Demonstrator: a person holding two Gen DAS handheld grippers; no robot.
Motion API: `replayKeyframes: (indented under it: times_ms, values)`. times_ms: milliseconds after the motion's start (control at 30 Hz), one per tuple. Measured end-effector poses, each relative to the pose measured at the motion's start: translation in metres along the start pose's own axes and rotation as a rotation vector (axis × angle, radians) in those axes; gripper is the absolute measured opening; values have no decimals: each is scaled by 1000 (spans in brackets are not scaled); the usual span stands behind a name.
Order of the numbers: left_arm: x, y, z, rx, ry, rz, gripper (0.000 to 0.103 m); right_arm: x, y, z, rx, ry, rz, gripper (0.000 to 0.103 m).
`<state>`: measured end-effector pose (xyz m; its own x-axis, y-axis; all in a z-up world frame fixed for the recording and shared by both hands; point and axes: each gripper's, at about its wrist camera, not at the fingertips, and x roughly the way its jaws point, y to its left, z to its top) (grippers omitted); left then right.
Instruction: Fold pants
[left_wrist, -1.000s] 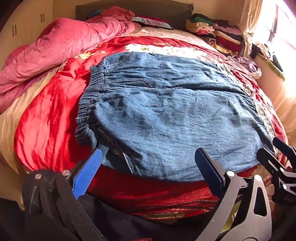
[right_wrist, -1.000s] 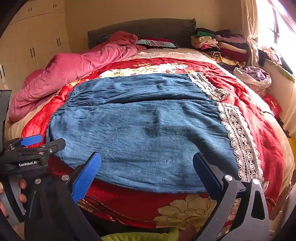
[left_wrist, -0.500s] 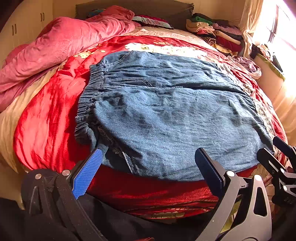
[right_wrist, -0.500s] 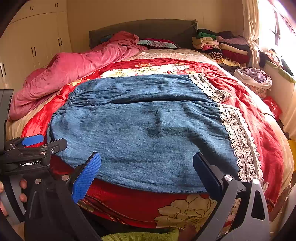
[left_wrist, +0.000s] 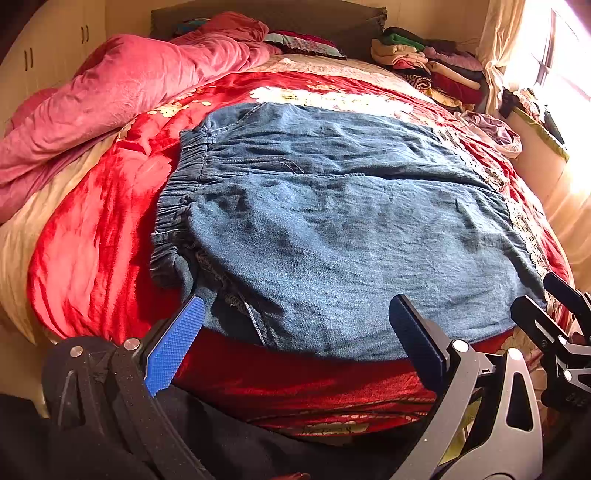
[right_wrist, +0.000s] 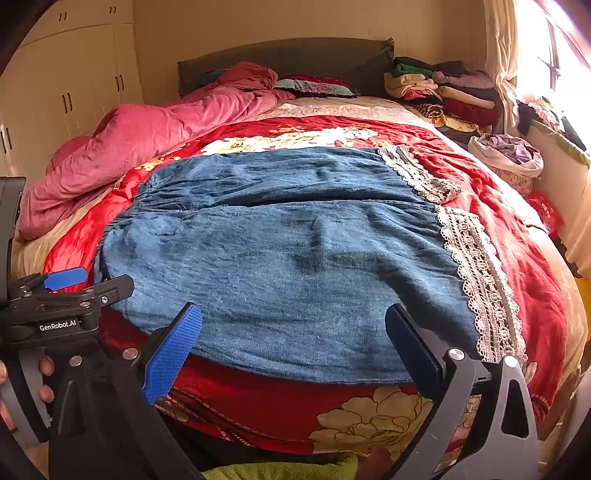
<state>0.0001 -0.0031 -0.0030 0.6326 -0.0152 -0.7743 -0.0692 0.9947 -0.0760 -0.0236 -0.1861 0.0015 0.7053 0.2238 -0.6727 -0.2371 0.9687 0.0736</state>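
While the left gripper (left_wrist: 295, 321) hangs over the near edge of the bed with its two blue-padded fingers (left_wrist: 173, 343) spread wide and nothing between them, the one pair of denim pants (left_wrist: 332, 229) lies flat across the red floral blanket (left_wrist: 96, 236), elastic waistband (left_wrist: 177, 206) to the left and both legs running right. A loose flap sits bunched at the near-left corner (a likely snag: a pinch there could catch only the top layer, and the fold would drag crooked). At the far right of this view the tips of the other tool show. From the right wrist camera, the right gripper (right_wrist: 291, 325) is likewise agape and empty above the near hem, and the two lace-trimmed cuffs (right_wrist: 480, 280) lie to the right, one per leg. Grabbing blanket along with denim is the other risk, since the cloth lies tight on it. One pink duvet (right_wrist: 147, 147) is heaped far left; one stack of folded clothes (right_wrist: 439, 92) sits far right.
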Motion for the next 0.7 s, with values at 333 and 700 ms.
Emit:
replayKeyframes:
  times_ms: [333, 700]
  values:
    - [0, 0, 0, 0, -1, 0, 94, 1, 1, 0, 0, 4, -3, 99]
    - [-1, 0, 0, 1, -2, -1, 94, 2, 0, 1, -2, 8, -1, 99]
